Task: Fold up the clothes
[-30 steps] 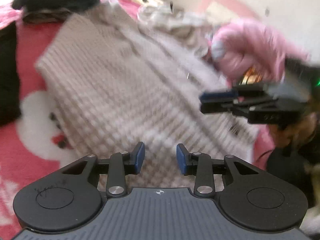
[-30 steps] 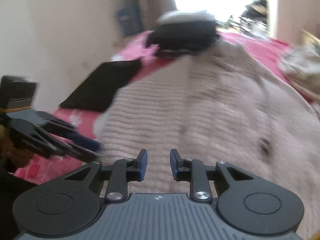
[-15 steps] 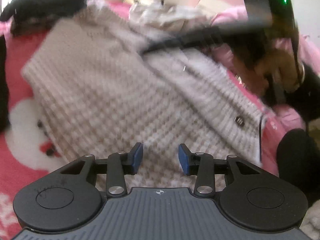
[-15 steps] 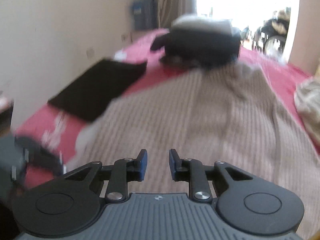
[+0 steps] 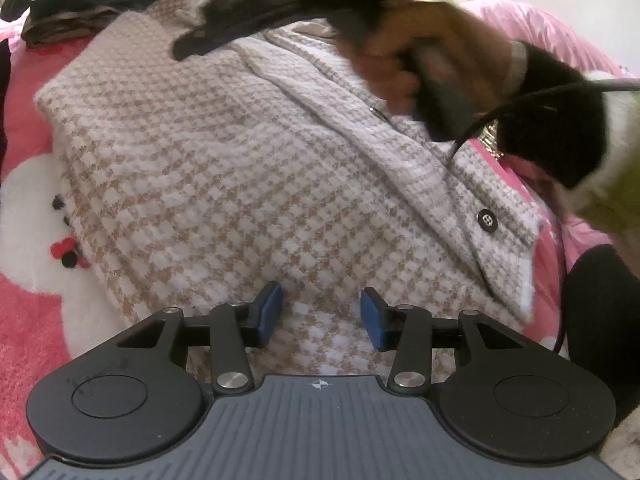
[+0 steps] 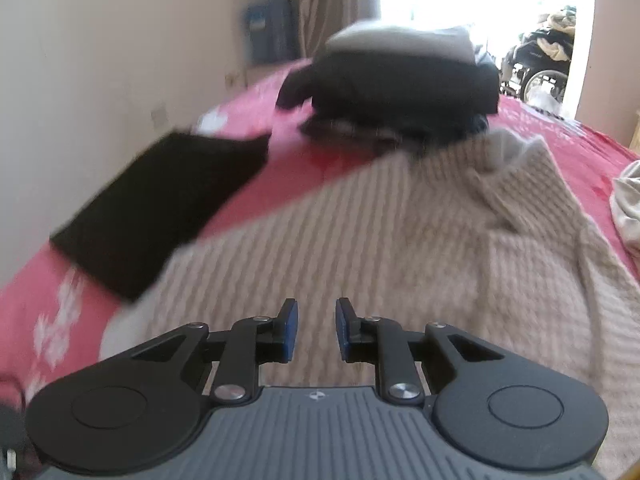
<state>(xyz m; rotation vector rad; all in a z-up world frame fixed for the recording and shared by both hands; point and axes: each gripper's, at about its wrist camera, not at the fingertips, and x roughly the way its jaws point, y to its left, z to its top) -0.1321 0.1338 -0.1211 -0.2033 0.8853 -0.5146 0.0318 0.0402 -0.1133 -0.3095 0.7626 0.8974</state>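
Observation:
A beige and white houndstooth knit jacket (image 5: pixel 224 168) with a black button (image 5: pixel 487 219) lies spread on a pink bed cover (image 5: pixel 28 320). My left gripper (image 5: pixel 320 316) hovers over its near hem; its jaws are opening and hold nothing. In the right wrist view the same jacket (image 6: pixel 400 248) fills the middle, its collar toward the far end. My right gripper (image 6: pixel 316 328) floats above it, jaws closing with an empty gap between them. The right gripper (image 5: pixel 200 44), blurred, and the hand (image 5: pixel 400 60) holding it cross the top of the left wrist view.
A stack of folded dark clothes (image 6: pixel 404 76) sits at the far end of the bed. A flat folded black garment (image 6: pixel 160 208) lies left of the jacket near the wall. A crumpled light garment (image 6: pixel 628 208) lies at the right edge. A doorway with wheelchairs (image 6: pixel 536 68) is beyond.
My right gripper has swept from the jacket's right side across and up over it toward the collar. The left gripper's jaws have spread a little wider. The jacket lies as before.

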